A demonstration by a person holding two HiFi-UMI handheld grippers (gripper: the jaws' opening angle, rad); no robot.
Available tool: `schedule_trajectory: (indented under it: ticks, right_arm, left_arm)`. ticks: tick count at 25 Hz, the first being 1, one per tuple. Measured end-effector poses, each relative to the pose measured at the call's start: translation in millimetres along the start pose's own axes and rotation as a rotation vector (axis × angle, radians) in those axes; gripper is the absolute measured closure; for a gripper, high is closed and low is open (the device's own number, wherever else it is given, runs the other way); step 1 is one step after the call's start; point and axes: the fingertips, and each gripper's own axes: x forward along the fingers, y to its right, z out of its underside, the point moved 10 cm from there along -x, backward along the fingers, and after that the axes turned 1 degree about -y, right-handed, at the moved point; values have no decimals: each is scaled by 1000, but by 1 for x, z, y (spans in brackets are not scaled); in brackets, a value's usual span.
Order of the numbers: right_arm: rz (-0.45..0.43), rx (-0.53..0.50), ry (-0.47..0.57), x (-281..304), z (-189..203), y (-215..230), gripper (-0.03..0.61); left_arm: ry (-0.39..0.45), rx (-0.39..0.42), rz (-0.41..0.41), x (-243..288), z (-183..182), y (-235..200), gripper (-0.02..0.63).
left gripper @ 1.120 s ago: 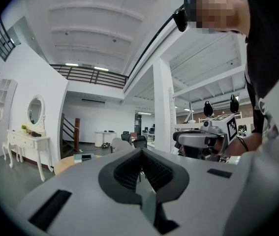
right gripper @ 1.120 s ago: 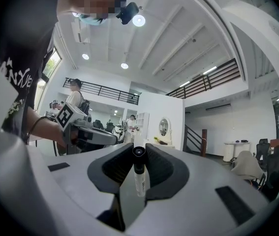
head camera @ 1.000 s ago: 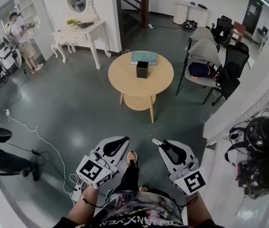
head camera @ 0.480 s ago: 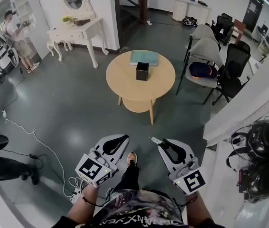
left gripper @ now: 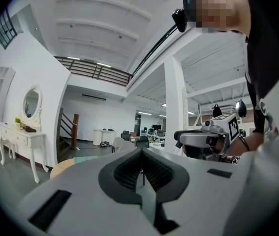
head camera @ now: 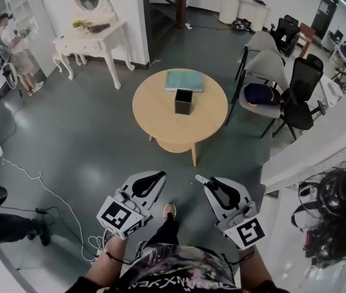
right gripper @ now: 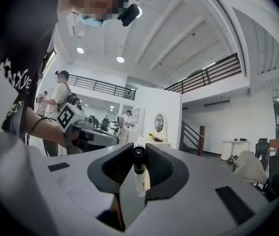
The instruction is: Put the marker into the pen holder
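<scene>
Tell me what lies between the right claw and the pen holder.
In the head view, only bare grey floor and the round table's near edge separate the right claw from the pen holder.

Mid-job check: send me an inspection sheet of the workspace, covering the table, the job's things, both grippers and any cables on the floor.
Surface: round wooden table, ahead of the person and beyond both grippers.
Job's things: marker clamped in the right gripper; black pen holder upright near the table's middle.
Clutter: teal book on the table behind the holder.
Grippers: right gripper's fingers closed on the marker; left gripper fingers together, empty.
Cables: white cable trailing on the floor at left.
Surroundings: white dressing table, chairs at right, a person at far left.
</scene>
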Motion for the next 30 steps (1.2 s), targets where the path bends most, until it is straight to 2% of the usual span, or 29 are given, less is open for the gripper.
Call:
schedule_trajectory:
  ticks: [18,30]
  right_arm:
    - [49,-6,-41,150,-17,65,502]
    - [61,-13,-55,202,-11,91,502]
  left_arm:
    - [0,-21,59,69,-25,-158,597]
    - [10,-28,68,97,-24,-208,596]
